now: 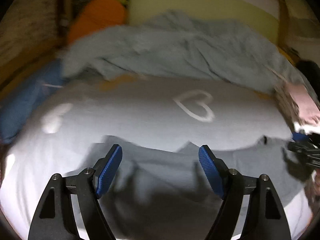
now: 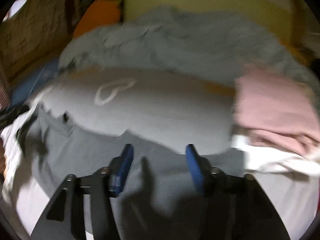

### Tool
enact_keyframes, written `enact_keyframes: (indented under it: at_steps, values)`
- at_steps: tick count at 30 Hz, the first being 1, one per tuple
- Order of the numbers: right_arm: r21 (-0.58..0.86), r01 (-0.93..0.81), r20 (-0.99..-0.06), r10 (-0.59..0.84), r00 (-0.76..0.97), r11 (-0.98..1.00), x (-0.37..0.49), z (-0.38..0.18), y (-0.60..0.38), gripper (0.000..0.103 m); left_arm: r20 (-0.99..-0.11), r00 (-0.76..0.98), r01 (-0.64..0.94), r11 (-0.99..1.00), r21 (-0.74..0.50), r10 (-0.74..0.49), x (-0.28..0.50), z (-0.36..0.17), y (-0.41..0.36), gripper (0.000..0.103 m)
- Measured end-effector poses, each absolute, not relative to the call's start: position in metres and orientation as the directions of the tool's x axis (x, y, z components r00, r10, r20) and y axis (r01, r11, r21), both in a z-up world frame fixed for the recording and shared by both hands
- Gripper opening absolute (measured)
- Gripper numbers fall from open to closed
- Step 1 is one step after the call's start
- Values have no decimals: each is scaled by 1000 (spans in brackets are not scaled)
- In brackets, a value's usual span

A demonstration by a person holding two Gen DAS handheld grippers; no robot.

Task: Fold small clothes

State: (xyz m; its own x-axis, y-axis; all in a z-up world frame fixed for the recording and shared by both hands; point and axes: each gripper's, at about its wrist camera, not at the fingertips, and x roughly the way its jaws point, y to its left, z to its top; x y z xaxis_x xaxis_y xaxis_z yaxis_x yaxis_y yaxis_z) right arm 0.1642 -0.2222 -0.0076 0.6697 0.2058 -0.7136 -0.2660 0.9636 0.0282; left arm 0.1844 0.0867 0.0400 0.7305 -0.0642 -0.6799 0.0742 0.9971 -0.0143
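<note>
Two hand-held grippers hang over a grey garment on a white bed sheet.
Left hand-held gripper (image 1: 160, 172) and right hand-held gripper (image 2: 159, 170) both stand wide, nothing between the ribbed blue pads. Nearest lies the soft grey garment (image 1: 160, 180), flat on the sheet (image 1: 140, 120), which bears a heart outline (image 1: 197, 106). Beyond lie folded pink cloth (image 2: 274, 108), a rumpled pale blue blanket (image 1: 170, 48) and an orange cushion (image 1: 96, 18).

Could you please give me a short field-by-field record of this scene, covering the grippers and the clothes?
left gripper: open, nothing between the jaws
right gripper: open, nothing between the jaws
grey garment: lying on the white sheet under both grippers
pink clothes: piled to the right
light blue blanket: crumpled behind
image quality: motion-blurred
</note>
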Motion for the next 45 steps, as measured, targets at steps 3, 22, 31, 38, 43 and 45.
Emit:
enact_keyframes:
  at_steps: [3, 22, 31, 38, 43, 45]
  values:
    - [-78, -408, -744, 219, 631, 910, 173, -10, -192, 57, -706, 694, 190, 982, -14, -144, 205, 30, 71, 78]
    - [-100, -386, -716, 203, 668, 917, 196, -11, -175, 0, -734, 562, 393, 904, -170, -382, 239, -8, 38, 2]
    - [-25, -225, -705, 142, 695, 974, 215, -9, -196, 0, -724, 630, 329, 941, -80, -281, 244, -10, 27, 1]
    - [-42, -103, -677, 48, 735, 994, 167, -1, -207, 0, -757, 606, 307, 950, -59, -243, 243, -23, 31, 20]
    - [-72, -86, -669, 16, 743, 994, 134, -1, -198, 0, -723, 665, 277, 961, 9, -185, 209, -9, 29, 68]
    - [-65, -87, -675, 20, 738, 994, 125, 0, -197, 0, -708, 684, 279, 960, 34, -173, 191, -1, 26, 75]
